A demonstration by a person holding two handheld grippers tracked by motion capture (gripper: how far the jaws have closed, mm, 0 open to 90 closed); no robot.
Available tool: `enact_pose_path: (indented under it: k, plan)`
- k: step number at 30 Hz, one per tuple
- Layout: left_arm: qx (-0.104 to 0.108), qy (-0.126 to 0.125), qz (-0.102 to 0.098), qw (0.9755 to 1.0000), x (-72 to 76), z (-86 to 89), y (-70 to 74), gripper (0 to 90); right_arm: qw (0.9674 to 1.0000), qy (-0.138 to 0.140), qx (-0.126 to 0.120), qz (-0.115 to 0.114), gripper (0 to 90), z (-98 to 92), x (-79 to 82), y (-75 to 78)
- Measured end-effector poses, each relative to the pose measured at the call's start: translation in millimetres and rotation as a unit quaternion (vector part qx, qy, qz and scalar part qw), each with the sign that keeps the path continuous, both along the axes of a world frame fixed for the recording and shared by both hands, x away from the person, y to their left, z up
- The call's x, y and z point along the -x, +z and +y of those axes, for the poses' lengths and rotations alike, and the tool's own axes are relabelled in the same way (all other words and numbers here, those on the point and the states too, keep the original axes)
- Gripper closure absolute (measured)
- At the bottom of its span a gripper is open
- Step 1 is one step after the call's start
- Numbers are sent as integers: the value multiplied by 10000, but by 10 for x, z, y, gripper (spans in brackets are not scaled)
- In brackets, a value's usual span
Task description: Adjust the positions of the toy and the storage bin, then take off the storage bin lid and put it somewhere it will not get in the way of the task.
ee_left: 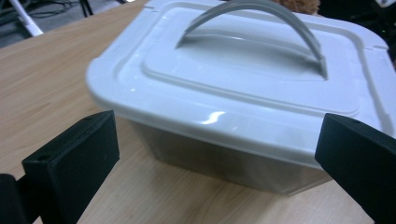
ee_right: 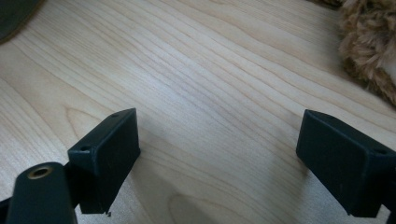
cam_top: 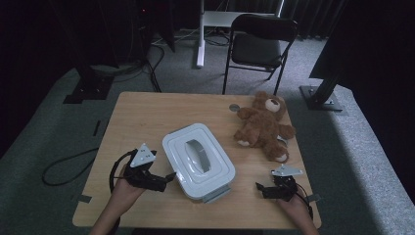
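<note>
Jaws of the left tool [cam_top: 169, 177] are held apart beside the lidded box [cam_top: 198, 160], while the right tool [cam_top: 259, 187], at 5 o'clock on the worktop [cam_top: 147, 112], is also spread wide.

From my left gripper view, the lidded box [ee_left: 243, 93] runs off the top and right edges, and its contents stay hidden behind the frosted wall. My right gripper view cuts the teddy bear [ee_right: 369, 51] down to a fringe of fur. A small round thing [cam_top: 234, 107] behind the bear is too small to identify.
</note>
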State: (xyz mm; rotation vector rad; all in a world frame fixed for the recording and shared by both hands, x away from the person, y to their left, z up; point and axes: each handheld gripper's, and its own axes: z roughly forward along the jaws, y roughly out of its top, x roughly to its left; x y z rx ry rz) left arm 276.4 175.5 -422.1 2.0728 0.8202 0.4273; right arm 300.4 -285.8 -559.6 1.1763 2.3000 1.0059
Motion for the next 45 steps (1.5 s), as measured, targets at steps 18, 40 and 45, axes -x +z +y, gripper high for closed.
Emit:
enact_pose_path:
  k: [18, 40, 45]
  plan:
    - [-28, -330, 340, 9989, -216, -520, 76, 5, 10000, -20, -9, 6, 126, 0, 0, 1]
    - [-259, -256, 652, 9972, -386, -832, 53, 5, 10000, -19, -5, 2, 126, -1, 0, 1]
    - [-262, -208, 733, 9968, -423, -908, 57, 5, 10000, -18, -4, 1, 126, -1, 0, 1]
